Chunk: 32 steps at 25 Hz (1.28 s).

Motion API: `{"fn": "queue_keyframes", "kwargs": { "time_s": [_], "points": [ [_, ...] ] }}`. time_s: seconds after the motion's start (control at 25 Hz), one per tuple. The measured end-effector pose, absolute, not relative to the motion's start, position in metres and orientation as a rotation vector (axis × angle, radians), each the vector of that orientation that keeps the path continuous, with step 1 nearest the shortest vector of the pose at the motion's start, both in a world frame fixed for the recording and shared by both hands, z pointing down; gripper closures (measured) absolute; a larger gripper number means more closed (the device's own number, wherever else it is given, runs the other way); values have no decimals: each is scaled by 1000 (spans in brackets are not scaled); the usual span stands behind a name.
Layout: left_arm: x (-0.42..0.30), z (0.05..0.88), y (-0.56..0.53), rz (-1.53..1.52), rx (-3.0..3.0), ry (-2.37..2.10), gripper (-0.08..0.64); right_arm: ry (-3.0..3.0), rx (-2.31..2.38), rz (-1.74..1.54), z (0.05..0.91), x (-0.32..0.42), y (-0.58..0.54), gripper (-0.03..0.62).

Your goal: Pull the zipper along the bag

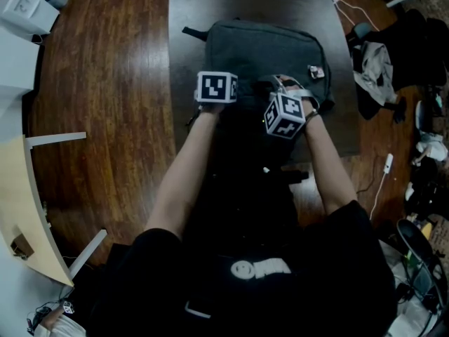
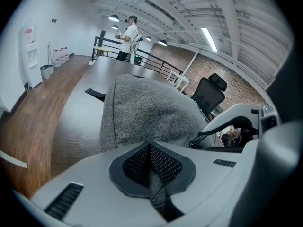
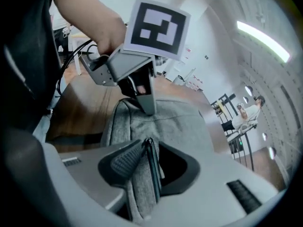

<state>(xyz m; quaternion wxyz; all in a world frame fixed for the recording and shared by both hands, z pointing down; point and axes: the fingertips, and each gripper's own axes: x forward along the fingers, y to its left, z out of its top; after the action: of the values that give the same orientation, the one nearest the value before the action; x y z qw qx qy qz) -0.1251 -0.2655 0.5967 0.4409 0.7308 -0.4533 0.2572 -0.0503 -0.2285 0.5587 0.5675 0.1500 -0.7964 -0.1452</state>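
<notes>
- Black-shirted torso (image 1: 266,272) of the person fills the bottom of the head view, and both bare forearms reach forward from it to the bag.
- Brown wooden floor (image 1: 98,118) spreads to the left, with a dark table (image 1: 210,5) above it in the head view.
- On that table lies the grey backpack (image 1: 266,48), flat on its back, with its dark top strap (image 1: 195,34) pointing away to the upper left.
- To the right of the table, a heap of dark and pale clothes (image 1: 375,69) lies on the floor.
- Both grippers sit at the near edge of the backpack, just beside each other. Their marker cubes show from above, the left one (image 1: 216,88) and the right one (image 1: 283,115).
- The left gripper (image 2: 150,167) has its jaws drawn together, and its meshed pads (image 2: 165,162) pinch a fold of the grey fabric.
- The right gripper (image 3: 149,169) has its jaws clamped on another fold of the same fabric. A thin dark strip, which looks like the zipper (image 3: 151,160), runs upright between the pads. I cannot tell whether this is the pull tab or the zipper tape.
- A black office chair (image 2: 210,93) stands beyond the backpack in the left gripper view.
- Far back in the room, a second person (image 2: 128,34) stands by a black railing (image 2: 151,60).
</notes>
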Motion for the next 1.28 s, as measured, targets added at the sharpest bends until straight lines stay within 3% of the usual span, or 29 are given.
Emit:
{"fn": "queue_keyframes", "kwargs": {
  "time_s": [0.24, 0.32, 0.48, 0.68, 1.12, 1.2, 1.28],
  "points": [
    [-124, 595, -269, 622, 1839, -1130, 558, -1839, 402, -241, 573, -51, -227, 445],
    [-123, 598, -267, 639, 1824, -1125, 558, -1811, 433, -250, 579, -49, -228, 462],
    [-126, 591, -262, 622, 1782, -1120, 558, -1768, 533, -200, 573, -52, -225, 568],
    [-118, 561, -281, 524, 1874, -1157, 558, -1887, 661, 134, 555, -51, -225, 578],
    [-105, 584, -270, 657, 1912, -1089, 558, -1952, 666, 206, 554, -42, -220, 575],
    [-106, 584, -272, 660, 1915, -1092, 558, -1911, 663, 115, 560, -48, -220, 490],
    [-107, 585, -274, 644, 1909, -1091, 558, -1855, 637, 81, 572, -51, -221, 462]
  ]
}}
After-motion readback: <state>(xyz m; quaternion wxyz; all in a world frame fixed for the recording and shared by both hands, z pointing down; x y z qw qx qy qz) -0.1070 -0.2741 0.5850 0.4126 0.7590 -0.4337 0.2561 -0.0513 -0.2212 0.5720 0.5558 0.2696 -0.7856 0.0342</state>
